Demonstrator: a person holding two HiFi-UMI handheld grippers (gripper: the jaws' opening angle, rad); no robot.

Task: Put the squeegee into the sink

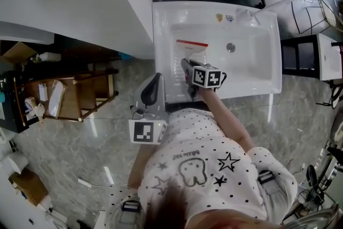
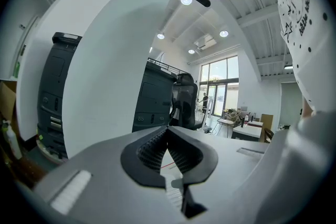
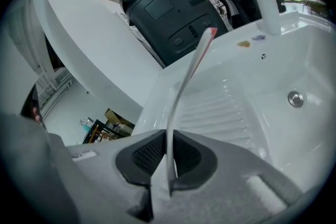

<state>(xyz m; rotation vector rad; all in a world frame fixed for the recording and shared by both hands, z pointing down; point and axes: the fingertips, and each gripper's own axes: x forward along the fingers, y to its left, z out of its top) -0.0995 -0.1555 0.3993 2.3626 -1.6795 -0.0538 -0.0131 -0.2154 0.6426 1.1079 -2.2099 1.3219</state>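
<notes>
Right gripper (image 3: 167,139) clamps the red-edged squeegee (image 1: 192,51) over the white sink (image 1: 252,61), whose rim stickers (image 1: 218,17) are illegible.

Head view: squeegee (image 1: 193,51) lower part covered by R gripper (image 1: 187,67), jaw tips lost behind its body. Stickers (image 1: 219,17) on sink (image 1: 161,29) rim too small to read. Bottom edge cuts off person's head (image 1: 177,212). R gripper view: squeegee's near end hidden btw jaws; sink's right side cut off.

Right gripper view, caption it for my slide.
Right gripper shut on the squeegee, held over the white sink.
</notes>
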